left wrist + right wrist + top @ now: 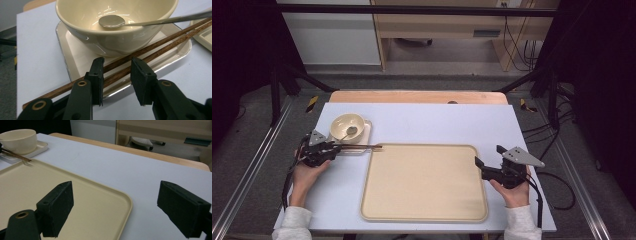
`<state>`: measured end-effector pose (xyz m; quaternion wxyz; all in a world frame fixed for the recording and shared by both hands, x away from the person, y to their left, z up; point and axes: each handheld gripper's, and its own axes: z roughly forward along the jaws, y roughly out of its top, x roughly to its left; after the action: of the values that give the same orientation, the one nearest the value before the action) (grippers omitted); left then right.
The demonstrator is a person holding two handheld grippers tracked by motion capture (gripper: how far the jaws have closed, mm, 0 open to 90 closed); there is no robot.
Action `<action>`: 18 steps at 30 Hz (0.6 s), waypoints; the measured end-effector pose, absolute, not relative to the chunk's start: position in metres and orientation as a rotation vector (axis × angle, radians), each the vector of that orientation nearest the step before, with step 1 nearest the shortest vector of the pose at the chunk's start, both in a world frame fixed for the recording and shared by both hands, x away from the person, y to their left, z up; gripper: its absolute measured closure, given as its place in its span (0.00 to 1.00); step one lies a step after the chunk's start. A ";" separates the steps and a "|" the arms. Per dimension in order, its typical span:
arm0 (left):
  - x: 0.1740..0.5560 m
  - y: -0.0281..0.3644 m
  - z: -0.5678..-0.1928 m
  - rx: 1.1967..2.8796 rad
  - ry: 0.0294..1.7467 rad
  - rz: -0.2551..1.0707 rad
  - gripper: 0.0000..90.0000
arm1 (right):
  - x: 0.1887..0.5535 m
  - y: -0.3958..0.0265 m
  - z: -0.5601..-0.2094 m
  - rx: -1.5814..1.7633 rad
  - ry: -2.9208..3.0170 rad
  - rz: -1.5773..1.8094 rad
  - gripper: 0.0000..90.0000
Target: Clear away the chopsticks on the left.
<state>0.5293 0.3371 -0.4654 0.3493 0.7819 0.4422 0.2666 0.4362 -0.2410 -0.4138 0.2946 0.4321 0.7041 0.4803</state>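
Currently, my left claw (pixel 116 75) straddles the chopsticks (pixel 155 47), pads apart and not pressing them. They lie across the small tray (pixel 75 57) just ahead, beside the bowl (pixel 82 30) holding a spoon (pixel 111 21). My right claw (pixel 115 207) stands released above the large tray (pixel 95 202).

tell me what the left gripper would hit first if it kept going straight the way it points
Probably the chopsticks: they already lie between the open jaws of the left gripper, resting on the small tray. Right behind them stands the bowl holding a spoon; the depth between them is hard to judge.
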 end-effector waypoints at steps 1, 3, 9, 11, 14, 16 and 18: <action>0.530 0.338 -0.465 2.022 1.150 0.683 0.69 | 0.436 -0.241 -0.414 1.149 1.874 1.278 0.15; 0.530 0.338 -0.465 2.014 1.153 0.677 0.69 | 0.436 -0.241 -0.414 1.151 1.873 1.281 0.15; 0.528 0.339 -0.464 2.011 1.157 0.671 0.76 | 0.436 -0.241 -0.414 1.148 1.874 1.278 0.16; 0.528 0.339 -0.464 2.015 1.158 0.670 0.77 | 0.436 -0.241 -0.414 1.151 1.873 1.280 0.16; 0.527 0.338 -0.464 2.016 1.154 0.670 0.79 | 0.436 -0.242 -0.414 1.149 1.873 1.279 0.16; 0.526 0.337 -0.464 2.019 1.148 0.675 0.80 | 0.436 -0.241 -0.414 1.148 1.874 1.277 0.16; 0.525 0.337 -0.464 2.025 1.146 0.677 0.81 | 0.436 -0.241 -0.414 1.149 1.874 1.278 0.16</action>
<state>0.5248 0.3368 -0.4638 0.3518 0.7822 0.4426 0.2616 0.4362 -0.2413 -0.4138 0.2950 0.4317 0.7042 0.4803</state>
